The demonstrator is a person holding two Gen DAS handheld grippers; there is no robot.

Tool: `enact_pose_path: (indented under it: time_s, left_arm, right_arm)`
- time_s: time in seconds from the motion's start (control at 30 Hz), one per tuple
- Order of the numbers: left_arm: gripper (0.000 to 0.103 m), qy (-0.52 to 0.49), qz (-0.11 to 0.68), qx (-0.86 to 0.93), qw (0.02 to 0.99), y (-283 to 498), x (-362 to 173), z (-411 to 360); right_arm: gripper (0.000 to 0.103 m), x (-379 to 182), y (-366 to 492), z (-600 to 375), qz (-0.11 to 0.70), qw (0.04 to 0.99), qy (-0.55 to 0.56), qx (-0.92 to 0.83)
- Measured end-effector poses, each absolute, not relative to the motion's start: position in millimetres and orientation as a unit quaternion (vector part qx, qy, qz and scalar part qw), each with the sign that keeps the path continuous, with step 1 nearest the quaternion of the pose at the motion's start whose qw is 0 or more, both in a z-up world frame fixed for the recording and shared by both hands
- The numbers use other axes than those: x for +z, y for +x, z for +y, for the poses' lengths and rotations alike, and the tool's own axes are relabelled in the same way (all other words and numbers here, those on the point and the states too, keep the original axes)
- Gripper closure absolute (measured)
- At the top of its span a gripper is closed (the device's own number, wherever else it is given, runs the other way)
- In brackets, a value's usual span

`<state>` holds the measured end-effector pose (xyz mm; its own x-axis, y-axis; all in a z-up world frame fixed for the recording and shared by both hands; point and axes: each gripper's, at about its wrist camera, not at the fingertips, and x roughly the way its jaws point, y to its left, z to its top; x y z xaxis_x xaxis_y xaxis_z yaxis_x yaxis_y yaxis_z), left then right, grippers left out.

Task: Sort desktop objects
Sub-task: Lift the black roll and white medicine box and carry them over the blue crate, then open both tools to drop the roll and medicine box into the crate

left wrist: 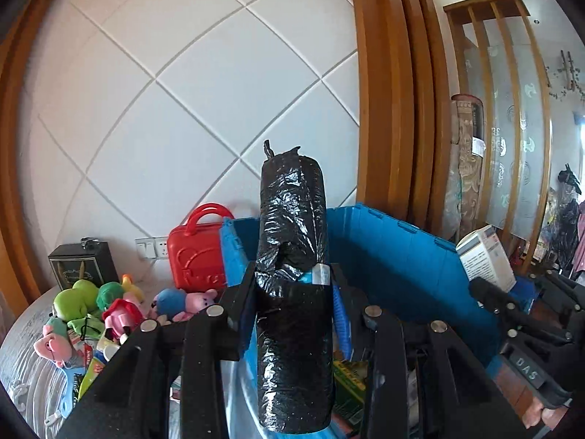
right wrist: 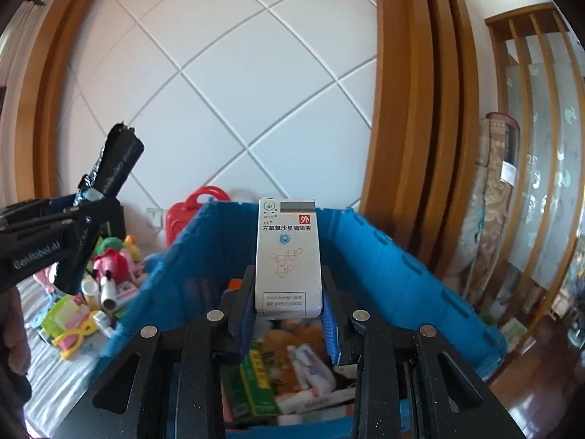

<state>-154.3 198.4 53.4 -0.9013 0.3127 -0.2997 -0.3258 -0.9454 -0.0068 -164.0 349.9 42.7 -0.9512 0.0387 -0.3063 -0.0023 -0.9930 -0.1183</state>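
My left gripper (left wrist: 292,285) is shut on a black roll of bin bags (left wrist: 292,226) that stands upright between its fingers, in front of a blue crate (left wrist: 402,256). In the right wrist view, my right gripper (right wrist: 289,292) is shut on a white medicine box (right wrist: 287,252) held upright above the open blue crate (right wrist: 369,252). The left gripper (right wrist: 91,197) with the black roll (right wrist: 119,161) shows at the left edge there. The white box (left wrist: 486,256) also appears at the right of the left wrist view.
Several packets and boxes (right wrist: 278,373) lie inside the crate. Left of it, on a grey striped surface, are plush toys (left wrist: 109,300), small bottles and packets (right wrist: 91,303), a red carry case (left wrist: 197,252) and a black box (left wrist: 82,267). Rolled carpets (right wrist: 493,201) lean at the right.
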Motion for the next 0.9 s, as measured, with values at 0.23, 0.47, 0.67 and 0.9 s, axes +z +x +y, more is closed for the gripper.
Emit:
enact_pose_path:
  time_s: [0.23, 0.47, 0.67, 0.9]
  left_arm:
    - [0.068, -0.231, 0.059, 0.956, 0.173, -166.3, 28.1, 298.9]
    - [0.068, -0.307, 0.073, 0.935, 0.160, -179.0, -7.8, 338.6]
    - [0.068, -0.325, 0.083, 0.931, 0.142, -183.3, -13.3, 342.1]
    - [0.067, -0.327, 0.084, 0.932, 0.134, -183.3, -13.5, 341.7]
  right_arm:
    - [0.073, 18.4, -197.3, 432.4, -0.055, 0.009, -0.211, 0.976]
    - [0.073, -12.7, -222.7, 465.9, -0.062, 0.000, -0.262, 0.963]
    - [0.072, -28.7, -240.7, 476.3, -0.057, -0.007, -0.298, 0.953]
    - [0.069, -27.4, -240.6, 481.2, -0.055, 0.000, -0.300, 0.952]
